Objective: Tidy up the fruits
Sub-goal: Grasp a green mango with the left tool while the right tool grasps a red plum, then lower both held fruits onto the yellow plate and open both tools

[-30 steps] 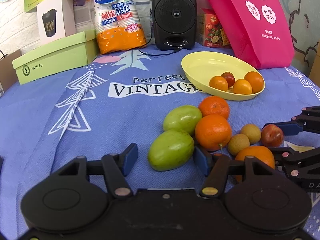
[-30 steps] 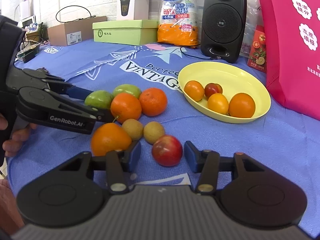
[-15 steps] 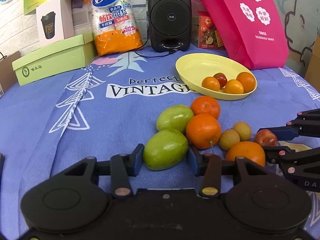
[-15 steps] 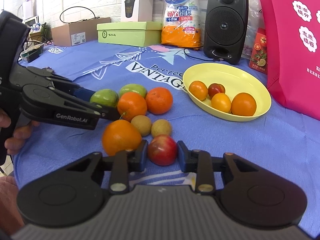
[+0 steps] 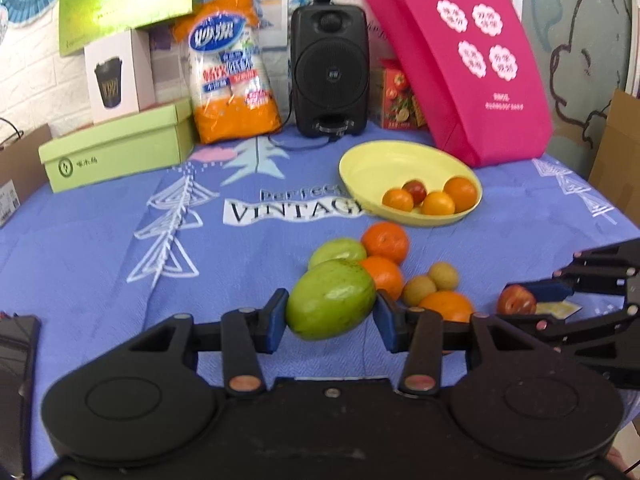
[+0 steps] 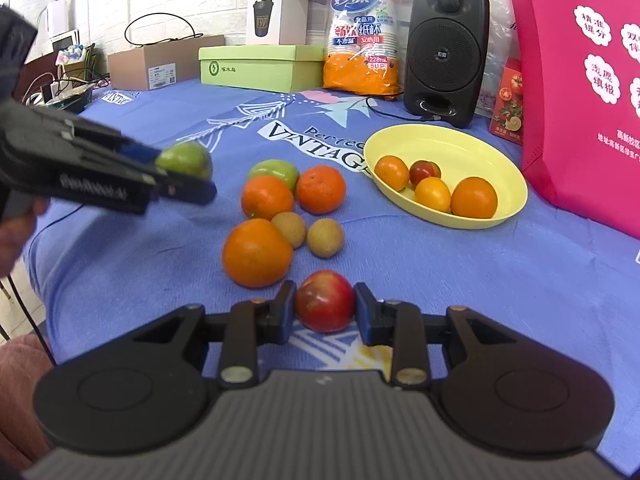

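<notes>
My left gripper (image 5: 331,320) is shut on a green mango (image 5: 331,298) and holds it above the blue cloth; the mango also shows in the right wrist view (image 6: 185,159). My right gripper (image 6: 325,310) is shut on a red apple (image 6: 325,300), low over the cloth; the apple also shows in the left wrist view (image 5: 516,299). A second green mango (image 6: 276,170), three oranges (image 6: 257,252) and two small brown fruits (image 6: 325,237) lie together on the cloth. A yellow bowl (image 6: 472,152) at the back right holds several small fruits.
A black speaker (image 6: 446,50), a pack of paper cups (image 6: 362,44), a green box (image 6: 260,66) and a pink bag (image 6: 580,80) line the back of the table. The table's front edge is close on the left.
Both grippers closed on their fruit. The left gripper lifted the green mango off the cloth and away from the pile. The right gripper holds the red apple, drawn slightly back from the pile.
</notes>
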The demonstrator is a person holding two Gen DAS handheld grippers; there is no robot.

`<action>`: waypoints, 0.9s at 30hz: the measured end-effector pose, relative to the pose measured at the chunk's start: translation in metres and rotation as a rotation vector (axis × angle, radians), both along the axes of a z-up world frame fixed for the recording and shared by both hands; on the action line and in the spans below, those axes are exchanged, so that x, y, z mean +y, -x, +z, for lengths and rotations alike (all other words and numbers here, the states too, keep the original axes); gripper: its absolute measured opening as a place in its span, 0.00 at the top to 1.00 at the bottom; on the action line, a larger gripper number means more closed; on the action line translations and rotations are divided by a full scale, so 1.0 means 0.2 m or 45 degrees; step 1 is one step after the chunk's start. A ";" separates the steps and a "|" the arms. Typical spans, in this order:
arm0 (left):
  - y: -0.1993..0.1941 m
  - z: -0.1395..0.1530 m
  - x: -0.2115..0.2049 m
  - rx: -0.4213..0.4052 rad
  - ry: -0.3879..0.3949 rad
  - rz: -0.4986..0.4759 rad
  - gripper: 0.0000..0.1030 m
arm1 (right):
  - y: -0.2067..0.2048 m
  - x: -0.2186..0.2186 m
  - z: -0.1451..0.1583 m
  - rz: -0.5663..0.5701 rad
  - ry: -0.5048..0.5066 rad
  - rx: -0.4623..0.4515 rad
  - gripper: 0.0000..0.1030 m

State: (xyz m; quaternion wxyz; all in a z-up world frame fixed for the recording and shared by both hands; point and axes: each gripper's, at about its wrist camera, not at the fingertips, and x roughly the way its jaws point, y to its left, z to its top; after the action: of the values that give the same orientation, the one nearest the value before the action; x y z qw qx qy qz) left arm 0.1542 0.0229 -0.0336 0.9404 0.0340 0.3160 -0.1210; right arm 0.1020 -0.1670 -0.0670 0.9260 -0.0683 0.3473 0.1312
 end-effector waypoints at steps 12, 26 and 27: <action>-0.19 0.10 -0.12 -0.034 -0.015 -0.083 0.56 | -0.08 -0.14 0.15 -0.064 0.028 -0.116 0.71; -0.87 0.01 -0.37 0.037 -0.023 -0.142 0.56 | -0.63 -0.32 0.18 -0.146 -0.012 -0.161 0.71; -0.91 -0.01 -0.38 0.046 -0.027 -0.137 0.56 | -0.67 -0.33 0.17 -0.153 -0.018 -0.154 0.71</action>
State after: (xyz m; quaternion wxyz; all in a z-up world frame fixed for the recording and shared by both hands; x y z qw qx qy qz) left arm 0.3361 -0.0531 -0.0354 0.9262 0.0588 0.3320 -0.1687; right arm 0.2359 -0.2324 -0.0334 0.9520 -0.0487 0.2932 0.0732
